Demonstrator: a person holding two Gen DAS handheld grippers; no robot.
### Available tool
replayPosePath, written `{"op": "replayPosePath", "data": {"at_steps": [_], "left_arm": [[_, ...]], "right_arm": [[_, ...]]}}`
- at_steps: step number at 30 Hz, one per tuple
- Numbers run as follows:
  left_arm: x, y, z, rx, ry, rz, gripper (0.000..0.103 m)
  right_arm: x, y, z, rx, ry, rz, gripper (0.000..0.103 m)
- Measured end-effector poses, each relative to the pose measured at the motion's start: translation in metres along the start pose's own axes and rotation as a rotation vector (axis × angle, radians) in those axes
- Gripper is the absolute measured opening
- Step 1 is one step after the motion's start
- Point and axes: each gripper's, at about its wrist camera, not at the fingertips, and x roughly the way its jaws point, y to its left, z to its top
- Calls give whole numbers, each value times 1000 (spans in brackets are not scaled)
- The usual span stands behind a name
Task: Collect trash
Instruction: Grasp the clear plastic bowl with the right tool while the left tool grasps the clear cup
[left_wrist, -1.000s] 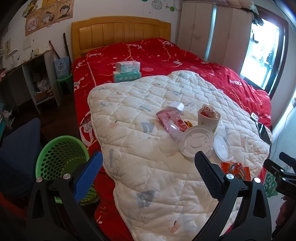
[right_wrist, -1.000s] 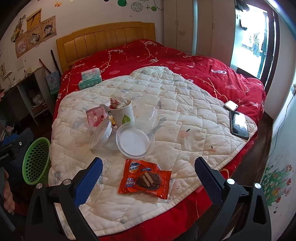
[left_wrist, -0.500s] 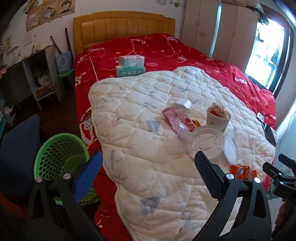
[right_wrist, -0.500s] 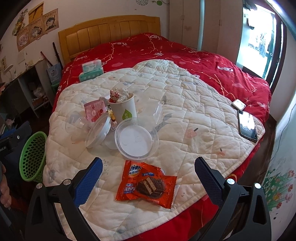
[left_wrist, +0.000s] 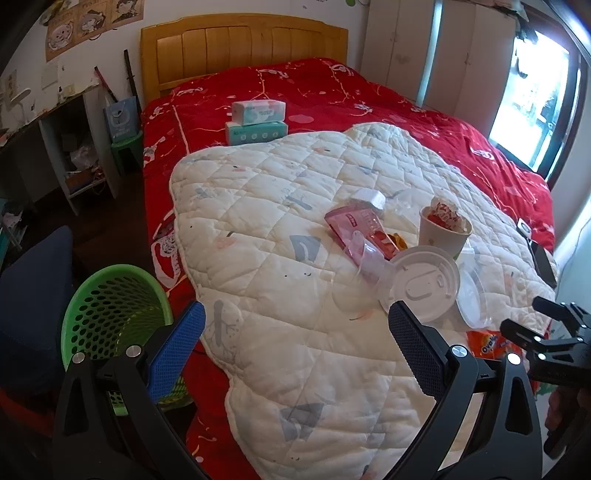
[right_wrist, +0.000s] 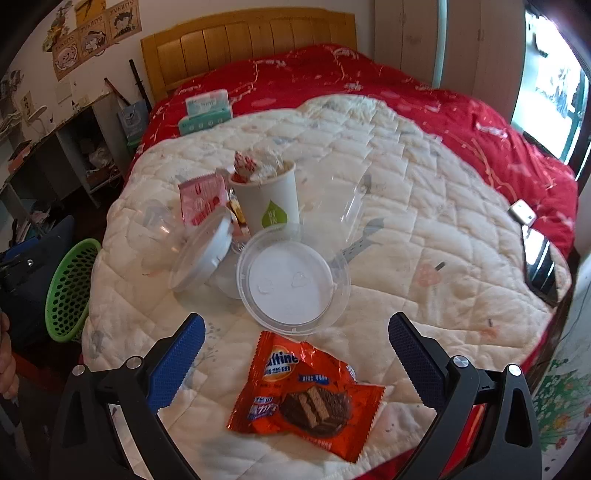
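Collection not begun: all trash lies on the bed.
Both the left gripper and right gripper gape empty; orange wrapper, paper cup, green basket apparently empty.

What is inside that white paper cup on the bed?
Crumpled wrappers, one red and white, poke out of the paper cup. Whatever lies deeper down is hidden by them and the cup's wall.

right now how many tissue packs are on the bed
2, stacked on the red cover near the headboard: a teal pack below and a lighter pack on top. Nothing hints at more, though the trash pile could hide small things.
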Motion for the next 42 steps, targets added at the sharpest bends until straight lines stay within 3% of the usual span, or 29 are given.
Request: {"op": "replayPosePath", "data": {"at_steps": [13,25,35,42], "left_arm": [[33,-11,12,67,31,-93,96],[65,-31,26,171,73,-249,81],[104,-40,28,194,189,-390,44],[104,-43,21,188,195,-442,14]], "right_arm": [[51,-10,14,-51,80,69,96],[73,-10,20,-80,103,116,96],[79,-17,27,-44,120,177,95],[79,-16,28,-45,116,158,90]]}}
